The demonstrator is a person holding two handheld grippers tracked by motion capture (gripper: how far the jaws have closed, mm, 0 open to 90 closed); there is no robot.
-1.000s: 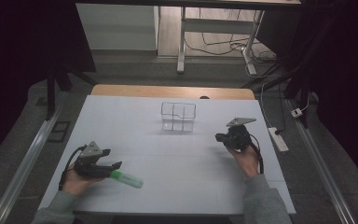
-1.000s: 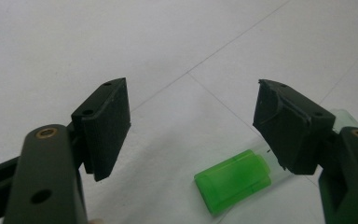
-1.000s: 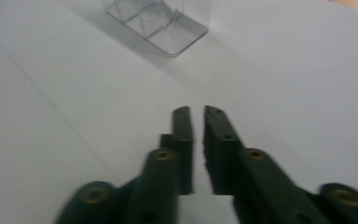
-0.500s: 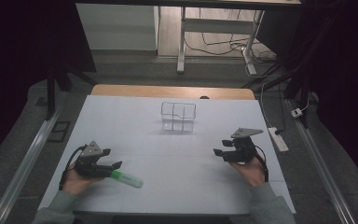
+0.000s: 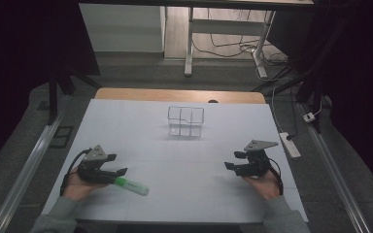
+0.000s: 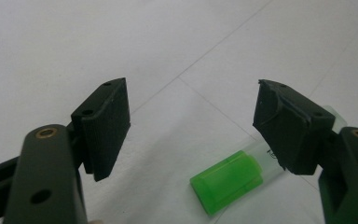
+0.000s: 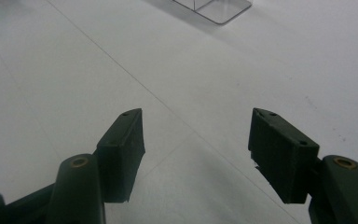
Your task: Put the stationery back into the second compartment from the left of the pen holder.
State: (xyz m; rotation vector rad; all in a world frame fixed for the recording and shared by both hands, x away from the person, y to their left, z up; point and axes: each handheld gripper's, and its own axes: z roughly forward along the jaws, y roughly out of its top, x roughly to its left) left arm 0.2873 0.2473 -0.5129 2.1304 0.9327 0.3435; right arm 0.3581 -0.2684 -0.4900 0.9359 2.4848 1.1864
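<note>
Green-capped clear plastic marker (image 5: 131,185): lies on the white desk (image 5: 175,204), near left, just beside the left gripper's tips.
Left gripper (image 6: 191,130): released, jaws wide, marker off-centre toward one pad.
Right gripper (image 5: 234,161): released, empty; jaws have just been opening, and it has drawn nearer since earlier.
Clear wire-framed box (image 5: 186,121): far centre.
Advice: centre jaws over the marker's barrel before clenching.

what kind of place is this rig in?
Probably a lab or recording workspace, not a home: a white-covered table in a dark room, loose cables and a power strip on the floor, plus metal rails alongside the table.
</note>
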